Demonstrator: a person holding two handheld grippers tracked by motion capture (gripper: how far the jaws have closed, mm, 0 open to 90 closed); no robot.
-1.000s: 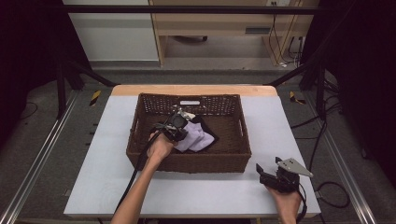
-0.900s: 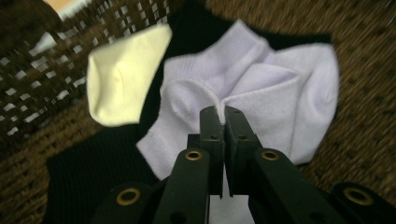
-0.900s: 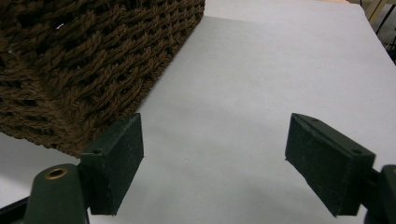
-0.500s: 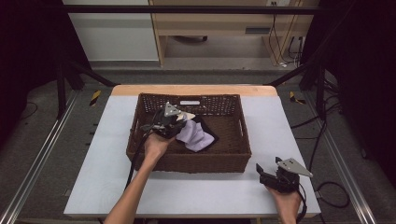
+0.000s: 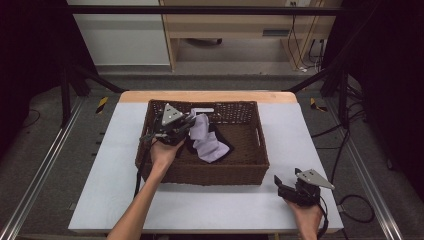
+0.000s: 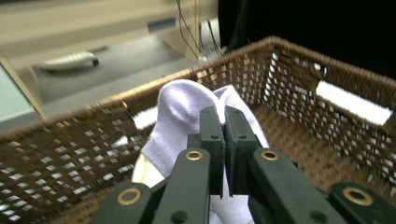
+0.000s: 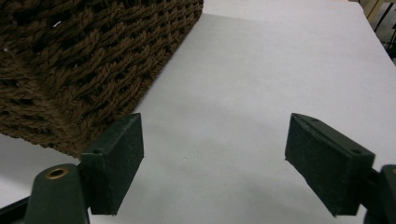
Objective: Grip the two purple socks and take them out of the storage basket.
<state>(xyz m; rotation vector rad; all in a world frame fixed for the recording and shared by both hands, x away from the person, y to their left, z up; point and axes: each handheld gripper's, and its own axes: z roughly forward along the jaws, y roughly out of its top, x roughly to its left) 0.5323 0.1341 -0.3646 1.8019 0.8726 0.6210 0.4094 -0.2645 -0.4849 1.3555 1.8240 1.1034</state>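
Sock [image 6: 184, 109] pinched by left hand-held gripper [image 6: 223, 121] inside basket [image 5: 200, 175] — right hand-held gripper [image 7: 215, 158] gapes wide.

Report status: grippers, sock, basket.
Left gripper shut on white sock, lifting inside wicker basket. Right gripper open, on table. Nothing blocking.

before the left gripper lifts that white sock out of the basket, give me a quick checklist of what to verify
1. Left gripper shut on the white sock: ok.
2. Grip depth: cannot tell, the jaws hide the pinched part.
3. Sock free of the dark cloth beneath: cannot tell.
4. Path over the basket rim open: ok.
5. Right gripper open, on the table outside the basket: ok.
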